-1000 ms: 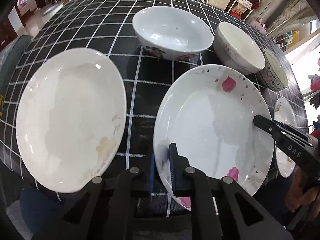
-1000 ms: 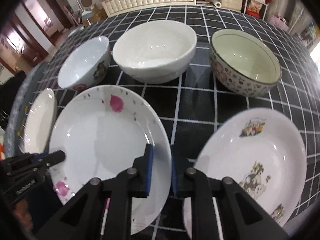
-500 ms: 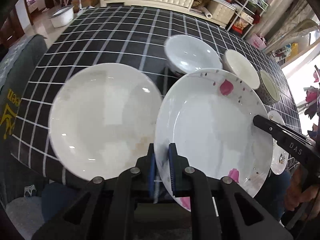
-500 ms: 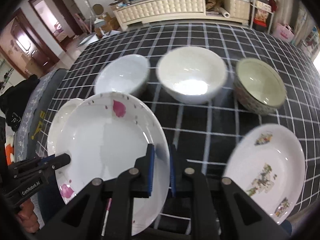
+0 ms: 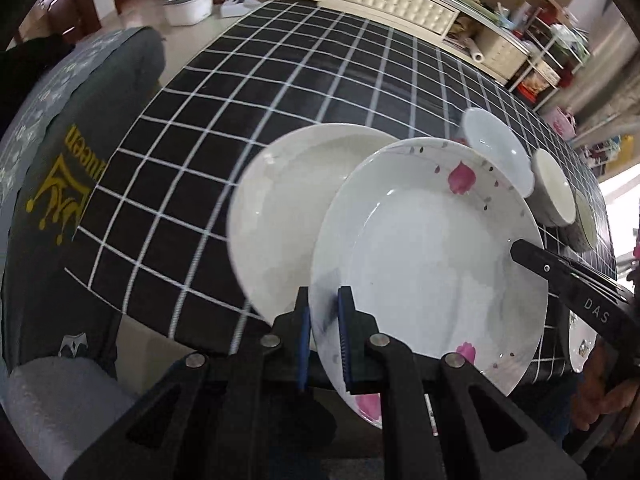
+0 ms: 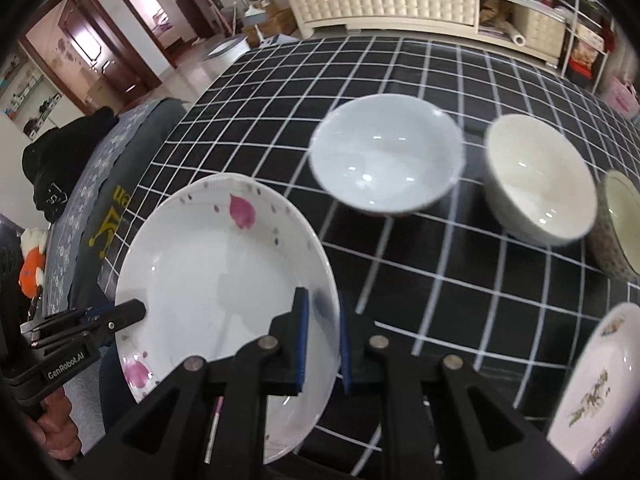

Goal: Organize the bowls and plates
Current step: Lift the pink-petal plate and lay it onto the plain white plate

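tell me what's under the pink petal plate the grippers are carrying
In the left wrist view, the pink petal plate overlaps a plain white plate on the checked tablecloth. That plate's right part is covered, so what lies there cannot be seen.

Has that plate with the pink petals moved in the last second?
Yes. The petal plate, gripped by both tools, has travelled left: in the left view it was clear of the plain white plate on the table, and it now overlaps that plate's right side.

Pretty bright daylight overall — a blown-out window (image 5: 624,188) glares at the right edge. Heavy fisheye bends the tabletop (image 5: 280,92) grid, with dark vignette corners. Motion blur smears the bowls (image 6: 386,154) and grid lines — small glints dot the glaze.
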`<state>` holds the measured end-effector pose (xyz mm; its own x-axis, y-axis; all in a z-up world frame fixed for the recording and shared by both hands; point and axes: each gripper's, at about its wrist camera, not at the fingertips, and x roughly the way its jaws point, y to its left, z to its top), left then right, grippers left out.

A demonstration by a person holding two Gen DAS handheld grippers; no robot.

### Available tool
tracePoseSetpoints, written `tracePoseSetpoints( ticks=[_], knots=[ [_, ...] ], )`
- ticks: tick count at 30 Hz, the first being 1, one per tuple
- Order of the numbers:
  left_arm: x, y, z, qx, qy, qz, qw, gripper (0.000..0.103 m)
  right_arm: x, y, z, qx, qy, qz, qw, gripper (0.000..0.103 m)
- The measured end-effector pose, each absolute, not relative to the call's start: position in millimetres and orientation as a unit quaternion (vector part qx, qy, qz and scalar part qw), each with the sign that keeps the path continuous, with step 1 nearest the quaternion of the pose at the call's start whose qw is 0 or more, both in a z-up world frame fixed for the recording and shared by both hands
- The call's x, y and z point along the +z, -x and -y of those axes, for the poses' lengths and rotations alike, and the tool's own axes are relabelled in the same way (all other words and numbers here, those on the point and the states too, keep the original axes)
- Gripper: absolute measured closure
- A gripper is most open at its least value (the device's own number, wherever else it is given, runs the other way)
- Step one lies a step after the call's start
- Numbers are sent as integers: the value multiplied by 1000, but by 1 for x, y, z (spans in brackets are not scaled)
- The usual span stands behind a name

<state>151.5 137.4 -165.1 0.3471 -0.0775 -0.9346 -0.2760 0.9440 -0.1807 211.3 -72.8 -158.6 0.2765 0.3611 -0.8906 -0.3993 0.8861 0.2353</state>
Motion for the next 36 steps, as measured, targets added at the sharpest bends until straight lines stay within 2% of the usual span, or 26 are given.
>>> tracePoseSetpoints(
  ticks=[36],
  knots=[
    [-187,-181,-191,68,186,-567,799,93,-181,-240,18,215,59,-575,787,85]
  ],
)
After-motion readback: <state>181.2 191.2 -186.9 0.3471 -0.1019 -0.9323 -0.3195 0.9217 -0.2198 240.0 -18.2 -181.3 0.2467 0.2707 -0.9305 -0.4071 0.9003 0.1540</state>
